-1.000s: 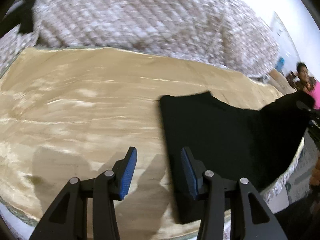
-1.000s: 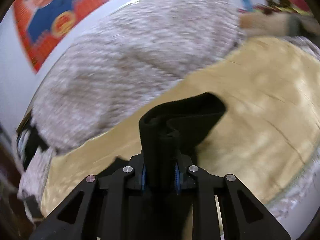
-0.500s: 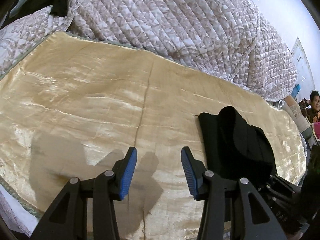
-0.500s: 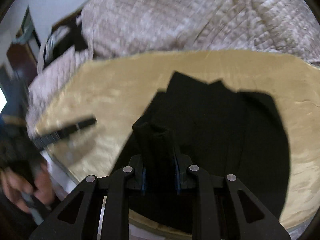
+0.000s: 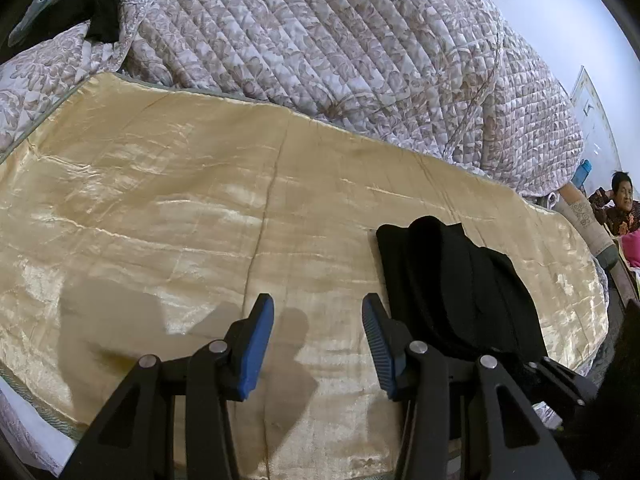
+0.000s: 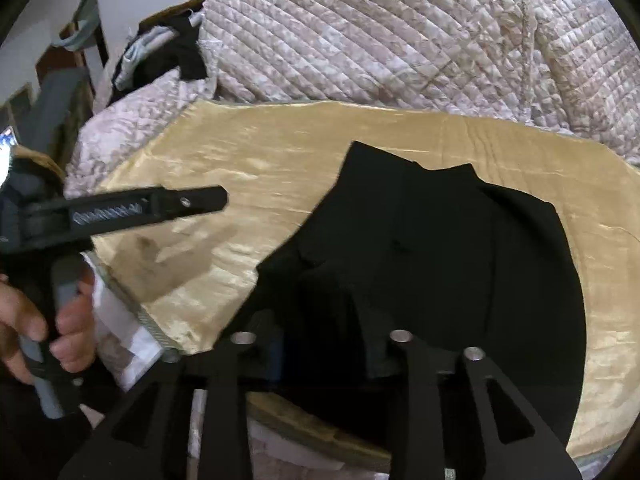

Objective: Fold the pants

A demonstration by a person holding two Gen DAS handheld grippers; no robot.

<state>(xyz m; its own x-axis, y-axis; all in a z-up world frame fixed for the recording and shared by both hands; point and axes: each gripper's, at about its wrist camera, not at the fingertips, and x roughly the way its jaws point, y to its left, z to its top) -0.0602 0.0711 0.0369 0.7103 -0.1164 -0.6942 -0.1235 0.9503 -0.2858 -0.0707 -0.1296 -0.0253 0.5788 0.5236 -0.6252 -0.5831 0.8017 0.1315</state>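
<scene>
Left wrist view: the left hand-held gripper point(image 5: 318, 344), black with blue ribbed pads, stands about half open over bare cloth and holds nothing. Beneath and ahead of it spreads a shiny golden satin bed cover point(image 5: 180, 208), and beyond that a heaped quilted floral blanket point(image 5: 320, 48). Just to the right of its right finger lie the black folded pants point(image 5: 452, 280), a soft bundle with a rounded hump at the far end, near the cover's front edge.

Right wrist view, from left to right: a hand point(image 6: 36, 332) grips the handle of the left hand-held gripper, whose finger reaches out level over the satin. The pants spread ahead of and under the right hand-held gripper point(image 6: 326, 352), whose jaws are opening; dark fabric lies between them, but the pads no longer seem to press on it.

Judging by this, the step in hand is releasing a fold just laid over. The next move likely calls for drawing the right hand-held gripper clear without dragging the top layer, then smoothing or taking one more fold.

Only the right view shows the pants' full outline and the hand; only the left view shows the bundle's hump and a seated person point(image 5: 622, 200) at far right.
</scene>
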